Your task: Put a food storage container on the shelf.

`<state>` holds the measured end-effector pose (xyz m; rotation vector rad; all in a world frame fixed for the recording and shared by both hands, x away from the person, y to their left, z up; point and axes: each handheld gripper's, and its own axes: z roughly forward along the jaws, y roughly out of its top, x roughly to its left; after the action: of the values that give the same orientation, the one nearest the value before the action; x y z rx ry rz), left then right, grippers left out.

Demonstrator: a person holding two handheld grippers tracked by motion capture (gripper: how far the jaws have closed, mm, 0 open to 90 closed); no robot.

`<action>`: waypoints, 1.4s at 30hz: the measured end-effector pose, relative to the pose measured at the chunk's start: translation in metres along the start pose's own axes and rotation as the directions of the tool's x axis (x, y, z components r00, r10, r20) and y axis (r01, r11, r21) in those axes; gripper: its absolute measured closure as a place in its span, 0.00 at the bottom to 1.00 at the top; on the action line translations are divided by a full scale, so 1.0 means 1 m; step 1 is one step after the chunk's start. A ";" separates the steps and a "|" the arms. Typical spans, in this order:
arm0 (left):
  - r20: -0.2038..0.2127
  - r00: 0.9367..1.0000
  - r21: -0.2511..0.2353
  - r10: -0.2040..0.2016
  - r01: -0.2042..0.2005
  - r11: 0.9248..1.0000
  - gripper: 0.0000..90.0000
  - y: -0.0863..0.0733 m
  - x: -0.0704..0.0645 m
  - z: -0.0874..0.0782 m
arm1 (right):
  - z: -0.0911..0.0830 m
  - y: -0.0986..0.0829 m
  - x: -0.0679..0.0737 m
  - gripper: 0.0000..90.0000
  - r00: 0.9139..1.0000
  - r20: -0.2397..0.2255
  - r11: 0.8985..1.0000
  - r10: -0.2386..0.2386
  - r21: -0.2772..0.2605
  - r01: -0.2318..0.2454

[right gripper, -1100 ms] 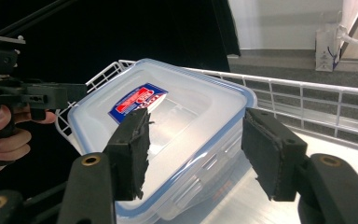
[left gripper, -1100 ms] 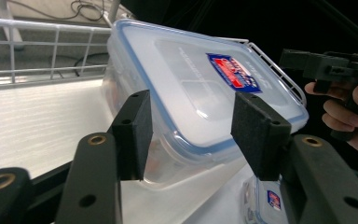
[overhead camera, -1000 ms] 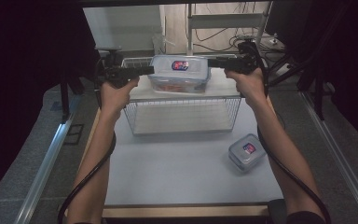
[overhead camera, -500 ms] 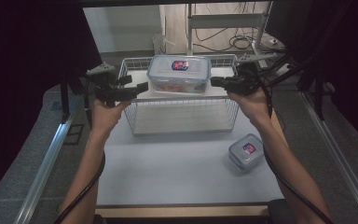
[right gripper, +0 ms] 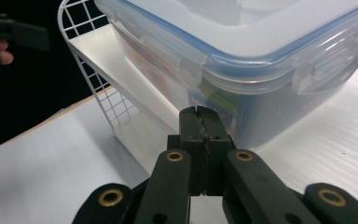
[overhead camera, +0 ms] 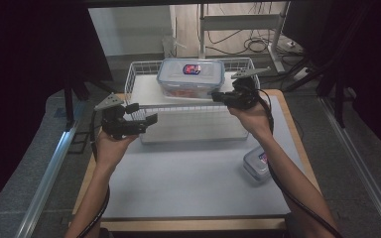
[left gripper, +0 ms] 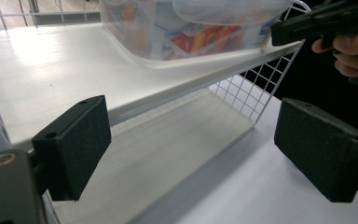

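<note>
Right gripper [overhead camera: 217, 97] closed beside large container [overhead camera: 191, 77], left gripper [overhead camera: 146, 113] agape

Person's arms bare, no sleeves seen. Left gripper [overhead camera: 149, 119] black, chunky, with grey three-cornered plate [overhead camera: 110, 101] on top. Right gripper [overhead camera: 217, 97] black too, same grey plate [overhead camera: 249, 73] on top. Black cable [overhead camera: 98, 218] runs down along each arm. In left gripper view: two flat black square pads [left gripper: 74, 144], rough like foam, small round holes in them, one brass ring on grey metal part. In right gripper view: black jaws, ridged faces, four brass-ringed screws [right gripper: 175, 156] on black links.
</note>
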<state>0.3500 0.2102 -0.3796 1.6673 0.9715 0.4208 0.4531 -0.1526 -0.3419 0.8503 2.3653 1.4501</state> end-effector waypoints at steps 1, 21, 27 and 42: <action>0.004 1.000 0.001 0.000 0.000 1.000 0.12 -0.001 -0.001 0.000 | 0.000 0.000 0.000 1.00 1.000 0.004 1.000 0.003 0.001 -0.003; 0.045 0.995 0.057 0.085 -0.088 0.995 0.11 -0.025 -0.028 0.006 | -0.010 -0.012 0.007 0.84 1.000 -0.008 1.000 -0.007 -0.010 0.007; 0.044 0.992 0.121 0.116 -0.120 0.985 0.08 -0.039 -0.040 0.006 | -0.022 -0.035 0.026 0.60 0.999 -0.013 0.999 -0.047 0.009 0.047; 0.006 0.986 0.166 0.165 -0.164 0.972 0.04 -0.088 -0.059 -0.004 | -0.047 -0.108 0.047 0.20 0.998 0.014 0.997 -0.056 0.062 0.055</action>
<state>0.2783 0.1718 -0.4477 1.9071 0.8968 0.4672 0.3547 -0.1959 -0.4088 0.8010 2.4131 1.3508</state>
